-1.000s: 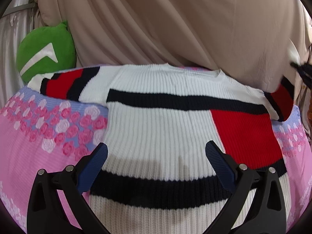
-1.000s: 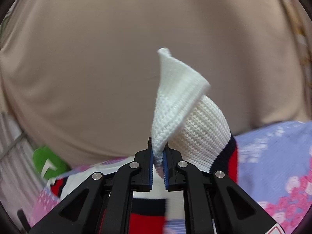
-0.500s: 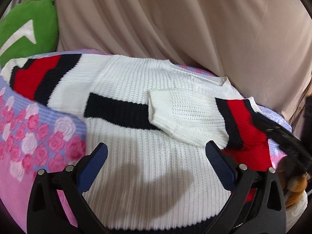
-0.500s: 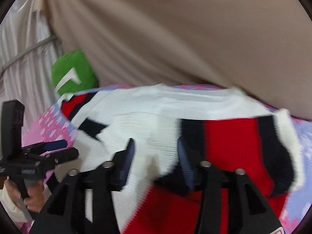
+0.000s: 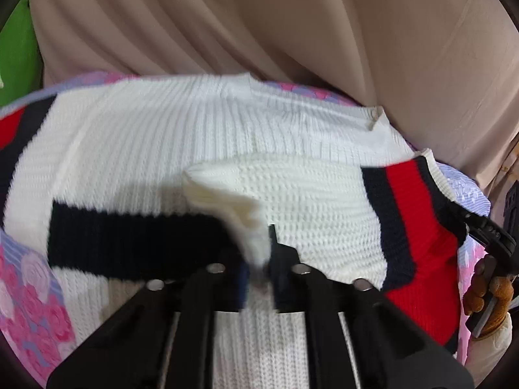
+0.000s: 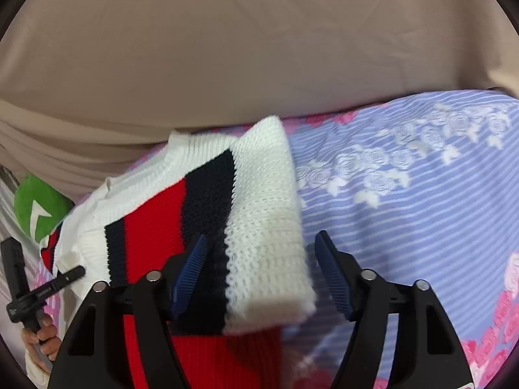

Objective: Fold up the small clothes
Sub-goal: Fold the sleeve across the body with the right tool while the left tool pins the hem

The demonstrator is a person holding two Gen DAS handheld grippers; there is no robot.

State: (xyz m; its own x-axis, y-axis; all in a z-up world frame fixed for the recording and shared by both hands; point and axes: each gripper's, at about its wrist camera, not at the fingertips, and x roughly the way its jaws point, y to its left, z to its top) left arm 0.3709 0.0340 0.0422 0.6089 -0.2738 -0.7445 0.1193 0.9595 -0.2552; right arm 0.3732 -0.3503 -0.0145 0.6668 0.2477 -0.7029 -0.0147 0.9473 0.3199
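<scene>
Beige curtain [image 5: 292,48] hangs ahead of both grippers, filling the upper field. Below it lies a floral bedsheet [image 6: 405,194], lilac-striped with pink roses, extending under and to the right of the right gripper. A green cushion [image 6: 39,207] sits far to that gripper's left.

The knitted sweater [image 5: 146,149], white ribbed with navy and red bands, lies spread flat on the sheet directly ahead of the left gripper. One sleeve [image 5: 308,194] is folded across the body; its cuff end points toward the left gripper.

Left gripper [image 5: 259,269]: jaws nearly closed, pinching the white cuff edge of that sleeve.

Right gripper [image 6: 262,272]: jaws wide apart, holding nothing; the sleeve's shoulder fold sits between and just ahead of them, touching neither pad as far as visible.

Assessment: the knit appears soft, light and stretchy, with no stiffness; it will droop and drag from any single hold. Ribbed cuffs, hem and shoulder seams offer the firmest purchase. Loose stitches could snag on ridged pads [image 6: 191,272].
</scene>
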